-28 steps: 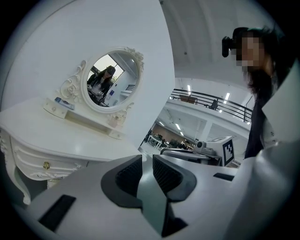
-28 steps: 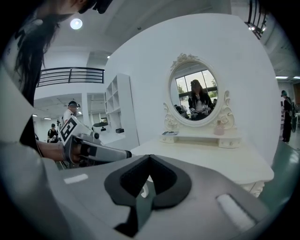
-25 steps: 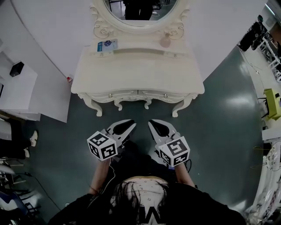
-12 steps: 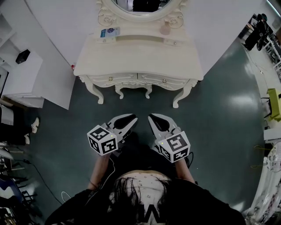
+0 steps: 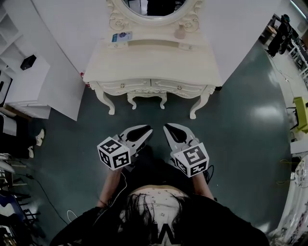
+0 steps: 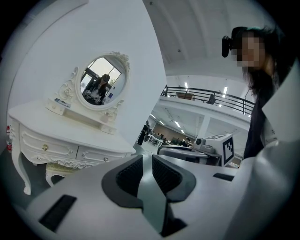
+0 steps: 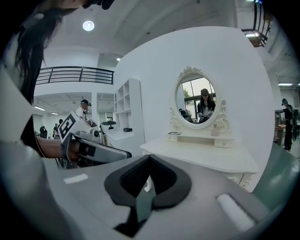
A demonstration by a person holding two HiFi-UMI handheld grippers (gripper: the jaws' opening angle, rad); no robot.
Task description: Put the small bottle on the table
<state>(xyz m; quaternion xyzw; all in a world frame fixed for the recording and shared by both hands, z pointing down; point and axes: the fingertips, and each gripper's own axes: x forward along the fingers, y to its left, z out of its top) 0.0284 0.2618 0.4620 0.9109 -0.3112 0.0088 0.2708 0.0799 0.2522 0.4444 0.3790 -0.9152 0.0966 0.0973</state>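
Note:
A small pinkish bottle stands on the narrow shelf under the oval mirror of a white dressing table. In the right gripper view the bottle sits at the shelf's right end, above the table top. My left gripper and right gripper hover side by side over the floor, well short of the table's front edge. Both are shut and hold nothing. The left gripper points past the table; the right gripper points towards it.
A blue-and-white flat packet lies at the shelf's left end. White shelving with a black box stands to the left of the table. Cluttered racks and a yellow-green object line the right edge. The floor is dark green.
The head view has shifted, so the dressing table sits a little higher in the frame. Both grippers stay shut and keep their place in front of the person.

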